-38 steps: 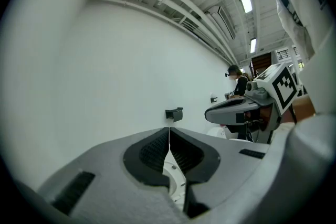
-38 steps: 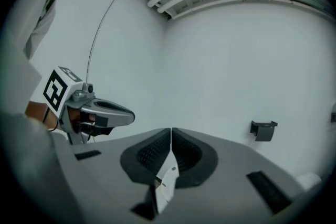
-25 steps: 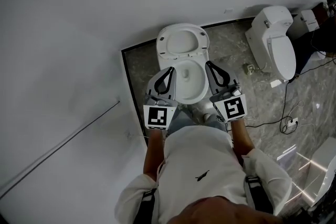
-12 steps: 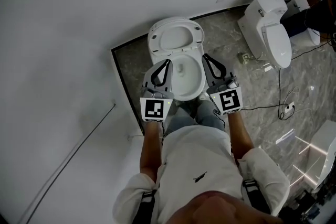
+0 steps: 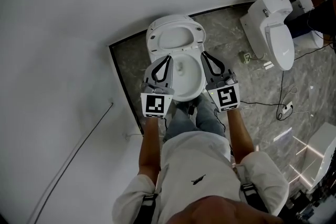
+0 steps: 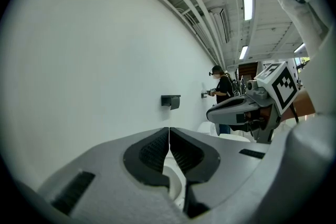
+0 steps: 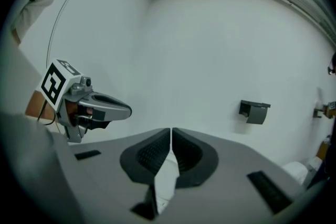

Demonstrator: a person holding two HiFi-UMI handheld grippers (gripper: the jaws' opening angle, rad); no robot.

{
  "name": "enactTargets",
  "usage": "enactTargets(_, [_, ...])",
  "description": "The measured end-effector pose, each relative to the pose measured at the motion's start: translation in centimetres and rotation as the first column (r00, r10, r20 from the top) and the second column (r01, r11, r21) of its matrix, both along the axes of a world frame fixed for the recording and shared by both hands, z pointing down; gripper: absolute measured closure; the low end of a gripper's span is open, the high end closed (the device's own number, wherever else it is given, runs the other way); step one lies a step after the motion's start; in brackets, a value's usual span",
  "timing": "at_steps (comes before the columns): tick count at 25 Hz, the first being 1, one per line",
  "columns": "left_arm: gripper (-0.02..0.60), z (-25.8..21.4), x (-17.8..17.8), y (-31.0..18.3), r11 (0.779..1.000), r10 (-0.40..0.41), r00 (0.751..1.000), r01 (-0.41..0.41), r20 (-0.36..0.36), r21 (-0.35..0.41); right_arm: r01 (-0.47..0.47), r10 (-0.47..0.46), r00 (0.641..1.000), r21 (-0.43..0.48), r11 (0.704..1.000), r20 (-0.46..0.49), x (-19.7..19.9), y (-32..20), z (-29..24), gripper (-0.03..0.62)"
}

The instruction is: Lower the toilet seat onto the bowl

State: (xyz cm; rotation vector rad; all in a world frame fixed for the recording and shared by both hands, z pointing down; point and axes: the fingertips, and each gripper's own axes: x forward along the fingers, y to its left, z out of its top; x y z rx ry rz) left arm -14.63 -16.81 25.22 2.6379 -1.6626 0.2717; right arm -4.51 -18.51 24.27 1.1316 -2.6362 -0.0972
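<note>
While the seat [image 5: 176,39] stands raised against the wall at upper centre of the head view, the bowl [image 5: 188,81] lies uncovered just below it. Left gripper [image 5: 168,56] and right gripper [image 5: 204,54] flank the bowl, each with jaws together and empty. Second toilet [image 5: 274,29] at upper right.

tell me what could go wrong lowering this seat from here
Both the left gripper and right gripper are shut, holding nothing, flanking the bowl; merely nudged, the raised seat could fall and slam. A gripper over the rim might get caught under it.
</note>
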Motion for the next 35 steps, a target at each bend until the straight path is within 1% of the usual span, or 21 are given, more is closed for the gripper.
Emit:
enactTargets(2, [0.554,0.6,-0.1,-0.8,1.000,-0.004,1.000,0.004,-0.002,-0.007,0.000,0.000,1.000,-0.008,1.000,-0.002,-0.2,-0.9,1.0,0.563])
enactTargets(7, [0.554,2.8,-0.6,-2.5,1.000,-0.009,1.000,0.010,0.022,-0.021,0.021,-0.021,1.000,-0.024,0.999,-0.022,-0.7,-2.9,3.1,0.562])
enactTargets(15, [0.554,6.2,-1.7,-5.3,0.998,-0.036,0.998,0.038,0.046,-0.048,0.022,-0.025,0.998,-0.050,0.998,-0.051,-0.6,-5.9,6.7,0.562])
enactTargets(20, [0.554,8.0,-1.9,-6.7,0.998,-0.036,0.997,0.040,0.064,-0.057,0.024,-0.028,0.998,-0.056,0.998,-0.061,-0.5,-7.5,8.9,0.562])
enactTargets(26, [0.554,10.9,-2.4,-7.9,0.996,-0.035,0.995,0.043,0.096,-0.080,0.031,-0.036,0.996,-0.073,0.997,-0.080,-0.9,-8.9,11.7,0.562])
enactTargets(31, [0.554,12.7,-3.6,-8.8,0.993,-0.044,0.991,0.056,0.123,-0.100,0.045,-0.053,0.994,-0.078,0.996,-0.100,-1.4,-9.6,13.2,0.562])
enactTargets(35, [0.553,13.8,-3.7,-9.3,0.993,-0.041,0.991,0.056,0.130,-0.109,0.052,-0.061,0.992,-0.087,0.995,-0.106,-1.5,-10.2,14.3,0.562])
